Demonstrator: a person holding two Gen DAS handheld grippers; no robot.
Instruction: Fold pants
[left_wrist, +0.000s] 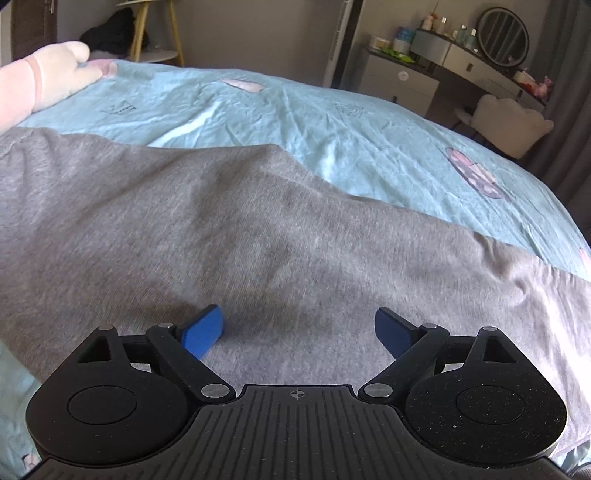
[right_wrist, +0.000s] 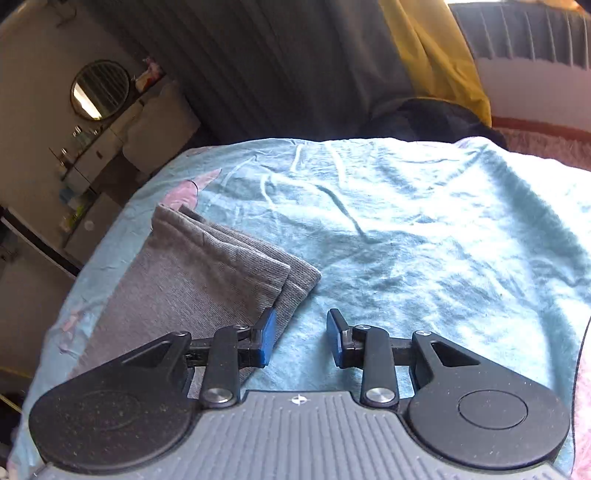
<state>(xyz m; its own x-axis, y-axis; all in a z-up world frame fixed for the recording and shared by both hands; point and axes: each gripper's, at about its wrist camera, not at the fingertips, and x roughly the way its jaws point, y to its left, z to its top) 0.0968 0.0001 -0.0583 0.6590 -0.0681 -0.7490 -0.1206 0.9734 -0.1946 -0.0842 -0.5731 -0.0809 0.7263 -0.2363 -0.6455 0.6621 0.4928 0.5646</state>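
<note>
1. Pants (left_wrist: 258, 236) lie flat on the bed (left_wrist: 332, 122) – grey knit spread over the blue sheet.
2. Progress, judging by the stacked leg ends (right_wrist: 236, 254) in the right view: legs look laid one over the other, so the lengthwise fold seems done. Crosswise folds are still left.
3. Left tool (left_wrist: 297, 330): jaws wide apart, holding nothing, low over the grey fabric.
4. Right tool (right_wrist: 301, 338): jaws apart, holding nothing, left pad (right_wrist: 266, 341) just over the cuff edge (contact unclear).
5. View difference – left wrist shows only broad mid-fabric plus a pink pillow (left_wrist: 48, 77); only the right wrist shows the layered cuffs and where the garment ends.
</note>
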